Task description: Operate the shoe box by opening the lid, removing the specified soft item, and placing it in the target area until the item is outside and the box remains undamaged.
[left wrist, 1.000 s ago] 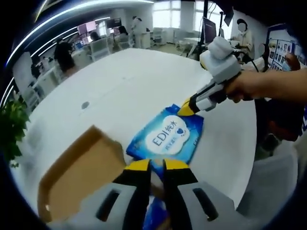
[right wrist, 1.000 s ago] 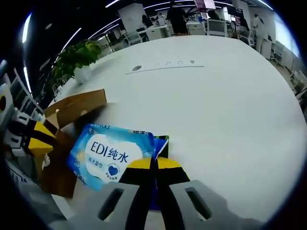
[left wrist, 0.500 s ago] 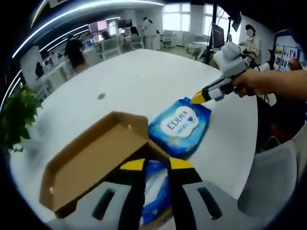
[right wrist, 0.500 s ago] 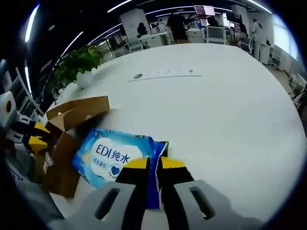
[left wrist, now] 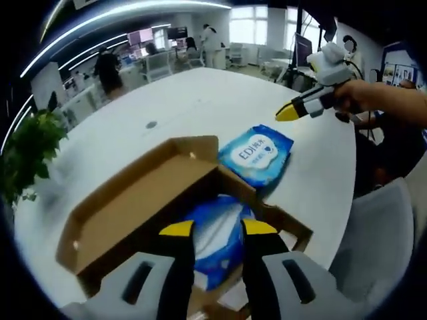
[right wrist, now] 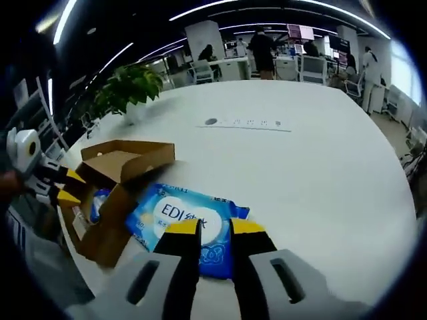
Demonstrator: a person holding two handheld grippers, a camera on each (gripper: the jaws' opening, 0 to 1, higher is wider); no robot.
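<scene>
while the lid stands open: the shoe box [left wrist: 143, 213] sits at the near edge of the white desk [left wrist: 187, 107], its cardboard lid [left wrist: 133, 200] thrown back and lying flat beside the tray.
shoe box contents: a blue and white soft pack [left wrist: 217, 237] lies inside the tray, partly hidden by the left fingers in the left gripper view.
wipes pack: a blue pack [left wrist: 257, 155] with a white label lies flat on the desk just beside the box, outside it; in the right gripper view the same pack [right wrist: 183, 217] lies next to the box [right wrist: 113, 193], close to or touching its front corner.
left gripper [left wrist: 219, 230]: hangs over the open box, yellow-tipped fingers a small way apart, nothing between them; in the right gripper view it [right wrist: 67, 188] shows at the left edge by the box, fingers slightly parted.
right gripper [right wrist: 215, 227]: sits above the near edge of the wipes pack, fingers parted by a narrow gap and holding nothing; in the left gripper view it [left wrist: 288, 113] is up off the desk beyond the pack, held by a hand [left wrist: 363, 100], and i cannot tell there how far its fingers are parted.
surroundings: a potted plant [right wrist: 127, 90] stands at the far side of the desk; office desks, screens and people fill the background.
</scene>
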